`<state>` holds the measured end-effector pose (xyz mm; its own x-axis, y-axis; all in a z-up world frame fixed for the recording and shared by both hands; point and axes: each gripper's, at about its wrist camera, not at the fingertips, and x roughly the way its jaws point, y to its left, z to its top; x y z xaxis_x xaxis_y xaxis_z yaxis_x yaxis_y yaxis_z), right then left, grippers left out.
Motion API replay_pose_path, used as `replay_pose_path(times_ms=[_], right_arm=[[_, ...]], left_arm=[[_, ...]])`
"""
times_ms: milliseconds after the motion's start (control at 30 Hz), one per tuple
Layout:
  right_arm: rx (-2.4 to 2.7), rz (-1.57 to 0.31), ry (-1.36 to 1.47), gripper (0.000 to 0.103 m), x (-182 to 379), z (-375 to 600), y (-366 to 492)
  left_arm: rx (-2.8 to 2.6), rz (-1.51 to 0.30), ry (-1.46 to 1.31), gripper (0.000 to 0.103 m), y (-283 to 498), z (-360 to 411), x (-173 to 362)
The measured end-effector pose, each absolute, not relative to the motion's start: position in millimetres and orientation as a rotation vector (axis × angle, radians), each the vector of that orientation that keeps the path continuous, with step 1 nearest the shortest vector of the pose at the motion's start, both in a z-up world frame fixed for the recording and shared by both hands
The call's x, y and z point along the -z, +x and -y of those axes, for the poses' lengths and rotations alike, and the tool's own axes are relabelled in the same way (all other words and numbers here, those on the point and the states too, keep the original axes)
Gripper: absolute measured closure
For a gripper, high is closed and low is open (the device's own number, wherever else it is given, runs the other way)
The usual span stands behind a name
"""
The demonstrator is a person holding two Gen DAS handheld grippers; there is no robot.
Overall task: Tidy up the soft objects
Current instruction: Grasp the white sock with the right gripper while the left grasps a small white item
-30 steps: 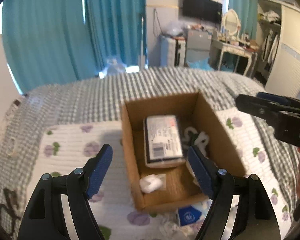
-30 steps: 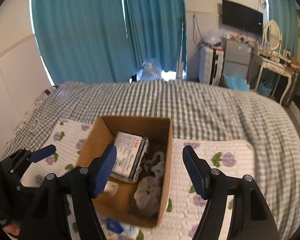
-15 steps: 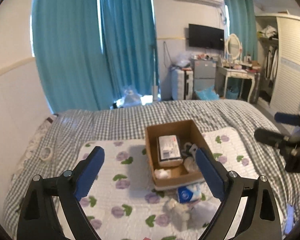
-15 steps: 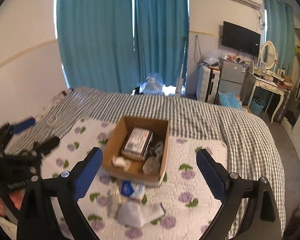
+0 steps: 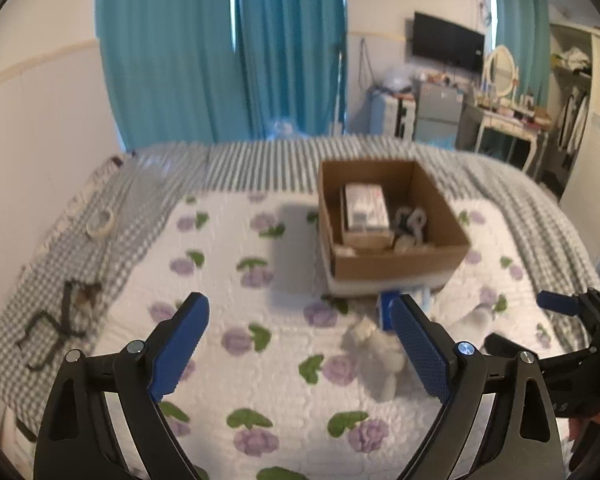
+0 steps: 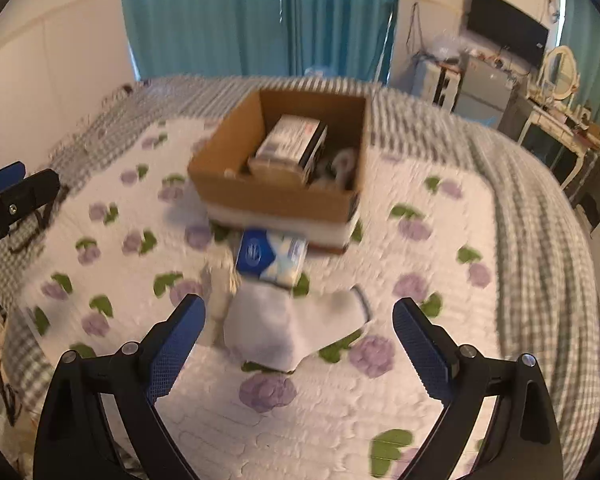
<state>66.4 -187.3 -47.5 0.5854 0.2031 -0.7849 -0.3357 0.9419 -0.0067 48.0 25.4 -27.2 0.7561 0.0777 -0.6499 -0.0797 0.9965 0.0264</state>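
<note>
An open cardboard box (image 5: pixel 396 268) stands on the floral quilt (image 5: pixel 260 360) and holds a white packet (image 5: pixel 366 210) and pale soft things. In front of it lie a blue tissue pack (image 6: pixel 270 256), a white sock (image 6: pixel 296 328) and a small white soft item (image 6: pixel 218 284). My right gripper (image 6: pixel 298 312) hangs open just above the sock, with nothing between its fingers. My left gripper (image 5: pixel 298 312) is open too, empty, over the quilt left of the small white item (image 5: pixel 374 346). Each gripper shows at the edge of the other's view.
A grey checked blanket (image 5: pixel 540 216) covers the bed around the quilt. On its left part lie a roll of tape (image 5: pixel 100 222) and a thin black object (image 5: pixel 60 320). Teal curtains, a wall, a dresser and cabinets stand beyond the bed.
Both grippers drew back from over the box and opened wider. Since then they have come down closer to the quilt, the right one over the sock in front of the box.
</note>
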Motion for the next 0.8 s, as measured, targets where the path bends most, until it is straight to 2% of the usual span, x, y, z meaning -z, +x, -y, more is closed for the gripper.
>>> replay_pose_path(times_ms=[233,533,700,767,800], right_arm=[[-0.37,-0.993,-0.199,0.008,100,163,88],[-0.366,-1.127,-0.219,0.008,151,156,114],[-0.361,-1.119,-0.215,0.019,150,159,114],[-0.376,-1.095,-0.208,0.03,143,161,112],[-0.383,-1.082,-0.204,0.032,138,163,111]], left_arm=[[-0.103,-0.839,-0.011,0.009,62,-30,89],[-0.121,-0.91,0.0,0.009,76,-27,118],[-0.093,-0.936,-0.004,0.009,83,-19,127],[-0.091,-0.954,-0.004,0.009,86,-15,130],[-0.083,-0.963,-0.01,0.009,87,-13,131]])
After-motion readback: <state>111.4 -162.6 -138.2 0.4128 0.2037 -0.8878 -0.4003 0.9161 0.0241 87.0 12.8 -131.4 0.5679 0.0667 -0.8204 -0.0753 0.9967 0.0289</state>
